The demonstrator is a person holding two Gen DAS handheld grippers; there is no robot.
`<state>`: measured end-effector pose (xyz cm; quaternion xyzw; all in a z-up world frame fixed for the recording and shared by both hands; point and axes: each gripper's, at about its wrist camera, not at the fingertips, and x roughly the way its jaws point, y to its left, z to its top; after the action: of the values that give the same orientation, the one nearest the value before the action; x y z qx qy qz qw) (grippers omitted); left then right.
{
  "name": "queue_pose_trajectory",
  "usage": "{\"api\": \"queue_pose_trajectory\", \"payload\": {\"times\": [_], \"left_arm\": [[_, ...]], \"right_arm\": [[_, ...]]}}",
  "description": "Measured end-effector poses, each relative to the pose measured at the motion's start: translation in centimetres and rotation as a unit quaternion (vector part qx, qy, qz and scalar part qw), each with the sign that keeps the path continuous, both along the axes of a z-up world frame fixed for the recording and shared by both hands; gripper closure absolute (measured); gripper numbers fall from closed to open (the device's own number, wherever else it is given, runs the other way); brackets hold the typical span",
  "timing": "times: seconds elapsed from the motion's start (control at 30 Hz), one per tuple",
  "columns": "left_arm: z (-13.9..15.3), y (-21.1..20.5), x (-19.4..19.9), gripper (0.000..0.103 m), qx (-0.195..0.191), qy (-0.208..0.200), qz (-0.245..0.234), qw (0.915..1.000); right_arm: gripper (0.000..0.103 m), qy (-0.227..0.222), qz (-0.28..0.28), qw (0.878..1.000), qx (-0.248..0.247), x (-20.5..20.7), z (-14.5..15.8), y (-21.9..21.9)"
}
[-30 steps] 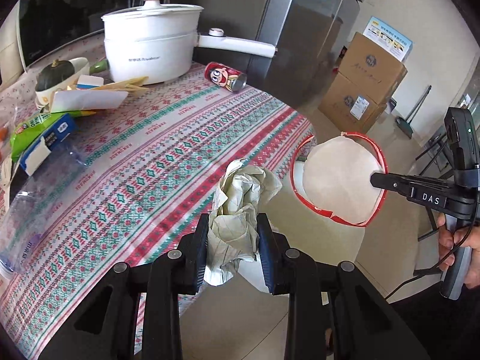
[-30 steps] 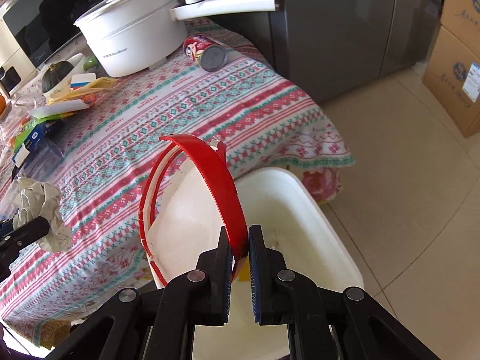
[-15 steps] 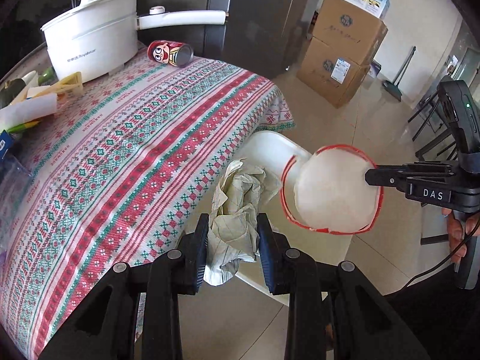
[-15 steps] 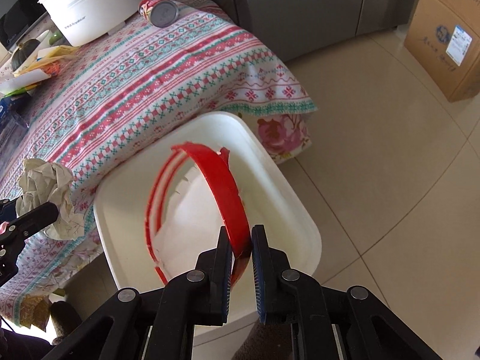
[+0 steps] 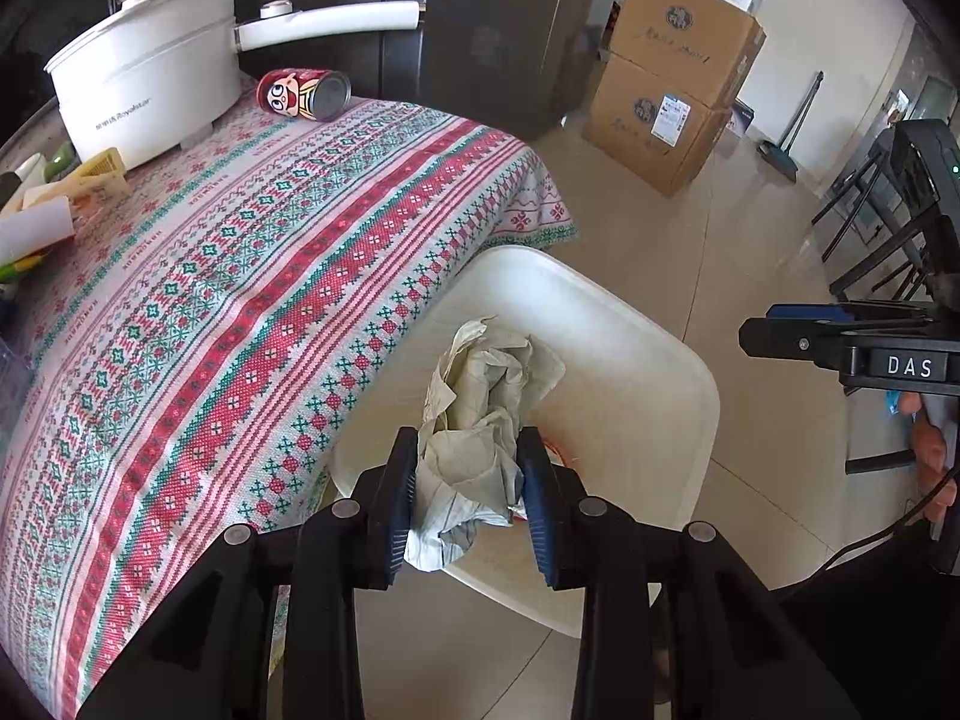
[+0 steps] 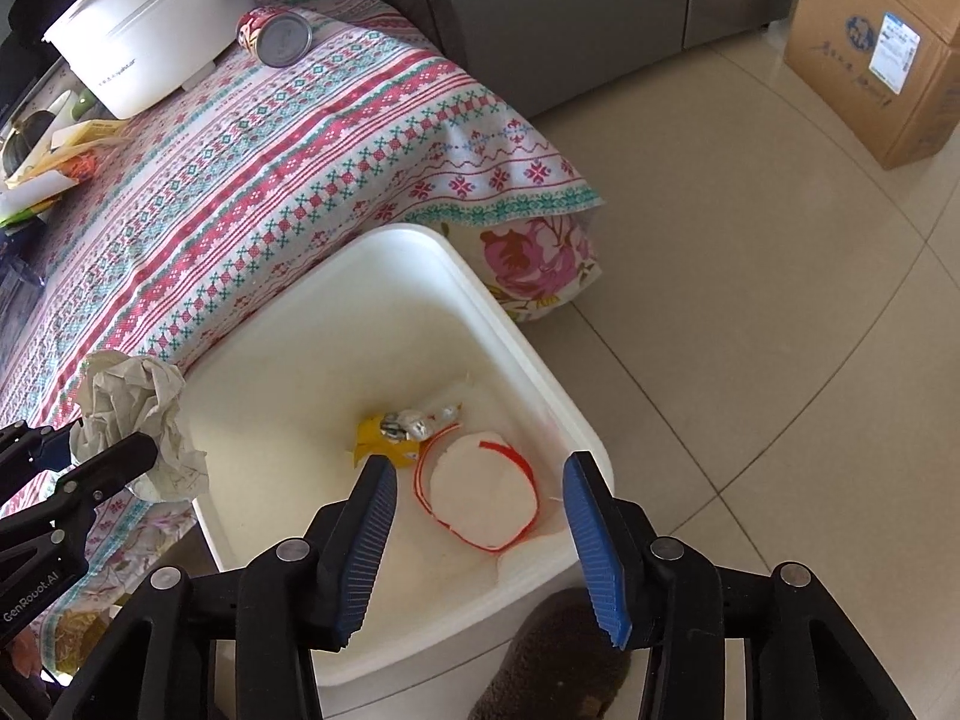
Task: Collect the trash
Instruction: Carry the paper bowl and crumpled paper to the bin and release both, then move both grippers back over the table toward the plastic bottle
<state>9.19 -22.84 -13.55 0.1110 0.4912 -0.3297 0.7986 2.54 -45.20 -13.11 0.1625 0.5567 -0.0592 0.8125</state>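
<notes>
My left gripper is shut on a crumpled wad of paper and holds it over the near edge of the white trash bin. The wad also shows in the right wrist view at the bin's left rim. My right gripper is open and empty above the bin. A red-rimmed paper bowl lies inside the bin beside a yellow wrapper. A red snack can lies on its side on the table.
The table with a patterned cloth stands left of the bin. A white electric pot and boxes and packets sit at its far end. Cardboard boxes stand on the tiled floor by a dark fridge.
My right gripper opened and the red-rimmed bowl dropped into the bin. My left gripper carried the paper wad from over the table to above the bin's edge.
</notes>
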Motion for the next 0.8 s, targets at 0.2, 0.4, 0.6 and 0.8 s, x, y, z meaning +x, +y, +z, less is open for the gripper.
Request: {"api": "queue_pose_trajectory", "payload": {"times": [0.2, 0.4, 0.6, 0.8], "left_arm": [[0.1, -0.8, -0.3, 0.033, 0.029, -0.027, 0.003, 0.9992], [0.0, -0.1, 0.2, 0.031, 0.031, -0.017, 0.019, 0.9992], [0.5, 1.0, 0.7, 0.027, 0.025, -0.016, 0.037, 0.9989], [1.7, 3.5, 1.2, 0.021, 0.027, -0.030, 0.062, 0.9973]], "right_arm": [[0.043, -0.002, -0.005, 1.000, -0.001, 0.0, 0.2, -0.3], [0.041, -0.003, -0.007, 1.000, -0.002, 0.2, 0.3, -0.3], [0.039, -0.009, -0.003, 1.000, -0.003, 0.8, 0.8, 0.2], [0.037, -0.031, 0.011, 0.999, 0.001, 1.8, 2.5, 1.6]]}}
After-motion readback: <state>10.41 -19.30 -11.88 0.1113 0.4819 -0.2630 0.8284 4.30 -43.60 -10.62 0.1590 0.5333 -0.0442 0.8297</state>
